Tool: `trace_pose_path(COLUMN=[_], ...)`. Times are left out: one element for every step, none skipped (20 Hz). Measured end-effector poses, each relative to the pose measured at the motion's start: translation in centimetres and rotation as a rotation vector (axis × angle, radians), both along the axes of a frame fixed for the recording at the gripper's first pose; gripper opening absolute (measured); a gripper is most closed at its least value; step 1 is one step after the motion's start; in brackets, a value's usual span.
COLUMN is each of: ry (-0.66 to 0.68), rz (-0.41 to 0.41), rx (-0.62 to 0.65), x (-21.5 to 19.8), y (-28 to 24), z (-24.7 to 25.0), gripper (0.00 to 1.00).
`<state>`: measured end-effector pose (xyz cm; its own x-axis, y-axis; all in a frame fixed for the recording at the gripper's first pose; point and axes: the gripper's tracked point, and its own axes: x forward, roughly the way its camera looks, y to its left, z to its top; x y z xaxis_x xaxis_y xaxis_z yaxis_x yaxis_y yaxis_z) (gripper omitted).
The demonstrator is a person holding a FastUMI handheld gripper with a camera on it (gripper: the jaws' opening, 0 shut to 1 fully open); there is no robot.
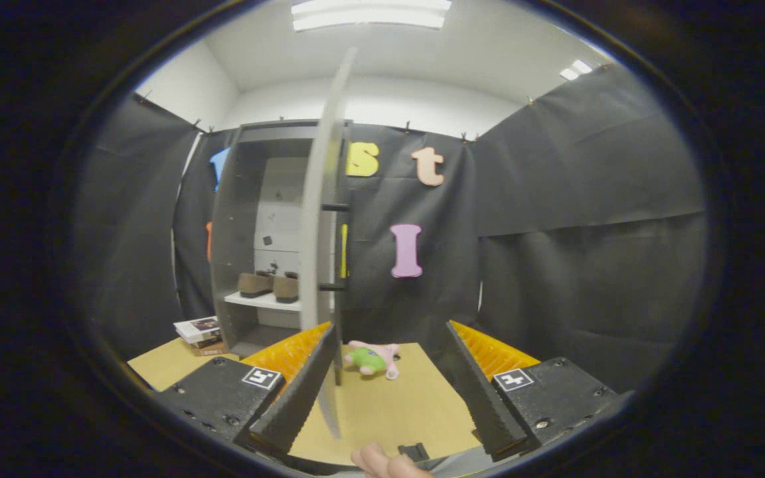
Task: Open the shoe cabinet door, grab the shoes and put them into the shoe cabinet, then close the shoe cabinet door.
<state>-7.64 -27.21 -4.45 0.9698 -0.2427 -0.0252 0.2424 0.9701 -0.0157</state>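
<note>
The grey shoe cabinet [226, 232] stands at the back left with its inside showing. Its door [321, 219] is swung out towards me and seen almost edge-on, a black handle [333, 287] on its right face. A pair of brown shoes [269, 284] rests side by side on the white shelf [259, 301] inside. My gripper [389, 328] is open. The door's lower edge runs down between the fingers, close against the inner side of the left finger [303, 385] and well apart from the right finger [479, 385]. Whether the left finger touches the door is unclear.
A pink and green plush toy [372, 358] lies on the tan tabletop [396, 411] just ahead of the fingers. A stack of books [200, 330] sits left of the cabinet's foot. A person's fingertip [382, 461] shows below the fingers. Black cloth walls close the booth behind and to the right.
</note>
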Motion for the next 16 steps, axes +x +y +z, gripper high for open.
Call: trace_pose_path(ry=[-0.001, 0.001, 0.002, 0.002, 0.001, 0.007, 0.014, 0.019, 0.029, 0.033, 0.035, 0.036, 0.041, 0.052, 0.062, 0.067], rz=[-0.024, -0.048, -0.067, -0.081, -0.097, -0.104, -0.112, -0.116, -0.108, -0.097, -0.071, -0.041, -0.011, 0.016, 0.031, 0.057], rx=[0.014, 0.028, 0.045, 0.053, 0.058, 0.058, 0.052, 0.043, 0.038, 0.033, 0.035, 0.04, 0.042, 0.04, 0.038, 0.036], x=[-0.2, 0.1, 0.3, 0.6, 0.9, 1.3, 1.8, 2.6, 3.7, 4.9, 6.4, 7.8, 8.9, 10.1, 10.7, 11.6], y=[-2.2, -4.7, -6.5, -8.0, -9.5, -10.8, -11.9, -12.8, -13.3, -13.6, -13.6, -13.2, -12.7, -11.9, -11.4, -10.5], z=[0.0, 0.5, 0.6, 0.8, 0.8, 1.0, 1.0, 1.3, 1.4, 1.5, 1.6, 1.8, 1.7, 1.6, 1.5, 1.6], gripper=[1.0, 1.0, 1.0, 1.0, 1.0, 1.0, 1.0, 0.99, 0.99, 1.0, 1.0, 1.0, 1.0, 1.0, 1.0, 1.0])
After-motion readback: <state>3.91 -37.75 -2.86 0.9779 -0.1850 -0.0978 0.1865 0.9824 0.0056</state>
